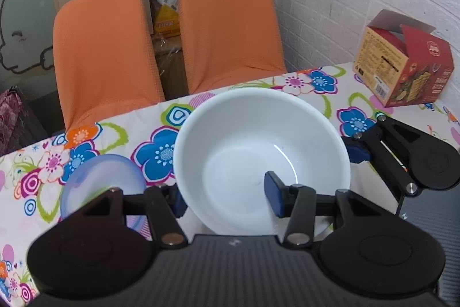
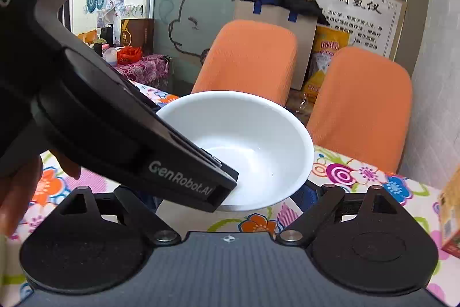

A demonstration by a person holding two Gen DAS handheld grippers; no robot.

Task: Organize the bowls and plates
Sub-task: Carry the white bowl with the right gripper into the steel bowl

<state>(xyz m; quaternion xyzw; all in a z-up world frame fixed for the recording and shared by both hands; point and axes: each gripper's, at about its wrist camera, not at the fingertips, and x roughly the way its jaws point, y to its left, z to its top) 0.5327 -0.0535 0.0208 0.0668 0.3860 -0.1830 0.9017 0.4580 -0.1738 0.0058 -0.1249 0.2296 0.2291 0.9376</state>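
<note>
Two grippers crowd one white bowl (image 1: 261, 160), which sits on the flowered tablecloth (image 1: 115, 134) at the centre of the left wrist frame. The left gripper (image 1: 227, 199) straddles the bowl's near wall: its right blue pad (image 1: 274, 197) is inside the bowl, its left pad (image 1: 179, 205) outside at the lower left of the rim, the jaws wide apart with a gap showing between the inner pad and the wall, so it is not yet clamped on anything. The bowl lies straight ahead of this gripper, and closing on the wall looks like the move it is set up for. A translucent blue plate (image 1: 100, 186) lies just beside the bowl at the lower left of that frame, well placed as a stacking partner, though which goes on which cannot be told. The right gripper (image 1: 365, 147) shows at the right edge of the left wrist view, one blue pad near the bowl's right rim; whether it touches is unclear. In the right wrist view the left gripper's body hides the bowl's left half, and the right gripper's fingers stand wide, holding nothing I can see. That view misses the plate entirely but shows a hand (image 2: 17, 192) at lower left.
</note>
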